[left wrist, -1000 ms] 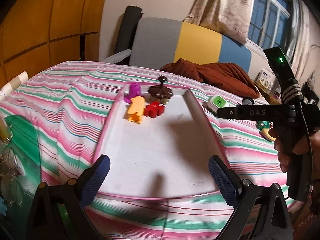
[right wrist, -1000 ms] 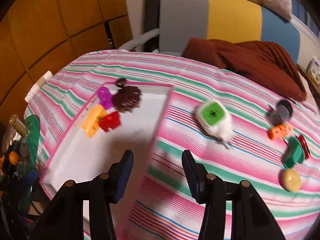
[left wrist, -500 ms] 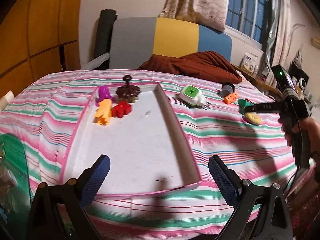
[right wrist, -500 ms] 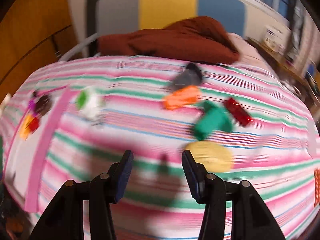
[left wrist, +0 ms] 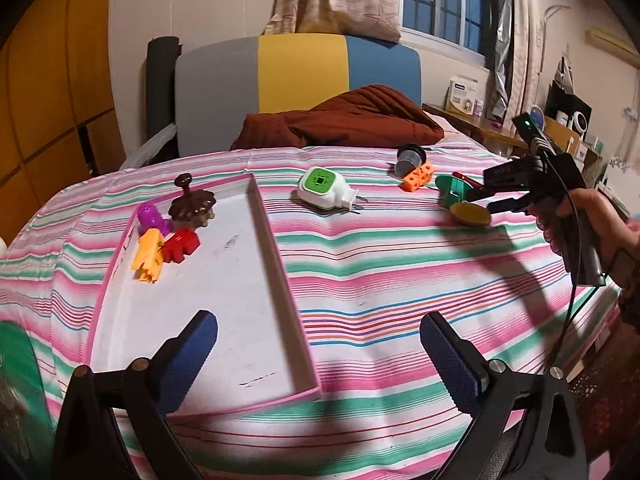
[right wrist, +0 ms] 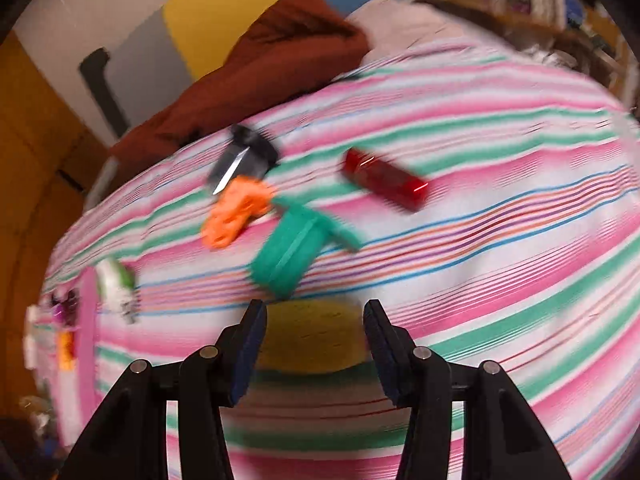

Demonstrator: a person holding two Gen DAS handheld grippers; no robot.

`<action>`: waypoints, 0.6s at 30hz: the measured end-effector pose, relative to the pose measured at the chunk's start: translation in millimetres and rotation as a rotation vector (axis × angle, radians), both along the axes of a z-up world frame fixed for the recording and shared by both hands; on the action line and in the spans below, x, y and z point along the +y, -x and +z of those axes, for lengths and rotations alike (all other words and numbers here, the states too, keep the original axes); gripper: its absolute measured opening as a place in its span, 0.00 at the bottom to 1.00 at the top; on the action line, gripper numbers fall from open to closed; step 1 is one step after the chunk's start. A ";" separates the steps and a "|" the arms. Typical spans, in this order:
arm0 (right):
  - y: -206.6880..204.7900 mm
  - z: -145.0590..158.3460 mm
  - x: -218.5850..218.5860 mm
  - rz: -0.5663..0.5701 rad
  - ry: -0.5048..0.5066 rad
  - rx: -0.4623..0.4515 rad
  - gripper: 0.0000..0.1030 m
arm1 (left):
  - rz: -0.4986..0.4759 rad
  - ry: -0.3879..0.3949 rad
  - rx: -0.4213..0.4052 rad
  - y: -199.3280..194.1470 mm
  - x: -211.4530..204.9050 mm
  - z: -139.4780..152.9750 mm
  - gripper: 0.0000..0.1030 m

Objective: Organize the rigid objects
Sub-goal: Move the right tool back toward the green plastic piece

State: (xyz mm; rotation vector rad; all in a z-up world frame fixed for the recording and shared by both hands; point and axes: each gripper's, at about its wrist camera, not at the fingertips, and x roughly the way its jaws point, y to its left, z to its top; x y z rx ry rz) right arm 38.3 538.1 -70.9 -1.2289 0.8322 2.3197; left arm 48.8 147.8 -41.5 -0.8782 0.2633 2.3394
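Observation:
A pink-rimmed white tray (left wrist: 272, 248) lies on the striped cloth at the left. It holds a purple piece (left wrist: 150, 216), a brown piece (left wrist: 192, 206), a yellow-orange piece (left wrist: 149, 254) and a red piece (left wrist: 181, 245). My left gripper (left wrist: 318, 336) hangs open and empty above the tray's near right corner. My right gripper (right wrist: 315, 320) is open and low, with a flat yellow disc (right wrist: 312, 336) lying between its fingers. Just beyond the disc lie a green piece (right wrist: 292, 256), an orange brick (right wrist: 236, 212), a dark cup (right wrist: 248, 156) and a red tube (right wrist: 384, 178). The right wrist view is blurred.
A white and green plug-in device (left wrist: 320, 186) lies between the tray and the loose group. A brown blanket (left wrist: 344, 120) is heaped at the far edge, in front of a grey, yellow and blue backrest (left wrist: 296, 76). A hand (left wrist: 592, 220) holds the right gripper's handle.
The right gripper swung from beside the tray across the cloth to the loose group at the right and came down around the yellow disc. The left gripper shifted right and rolled level.

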 end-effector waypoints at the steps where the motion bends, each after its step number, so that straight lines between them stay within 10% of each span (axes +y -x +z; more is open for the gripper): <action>1: 4.0 -0.3 -8.3 0.038 0.001 -0.001 0.51 | -0.003 0.001 -0.001 -0.4 1.3 -0.5 0.99; 9: 24.9 5.3 -70.1 0.314 0.020 0.020 0.51 | -0.003 0.009 -0.003 -3.0 3.9 -2.2 0.99; 18: -3.7 35.4 -4.7 -0.054 -0.324 0.008 0.51 | -0.006 0.006 -0.003 -3.1 3.8 -0.4 0.99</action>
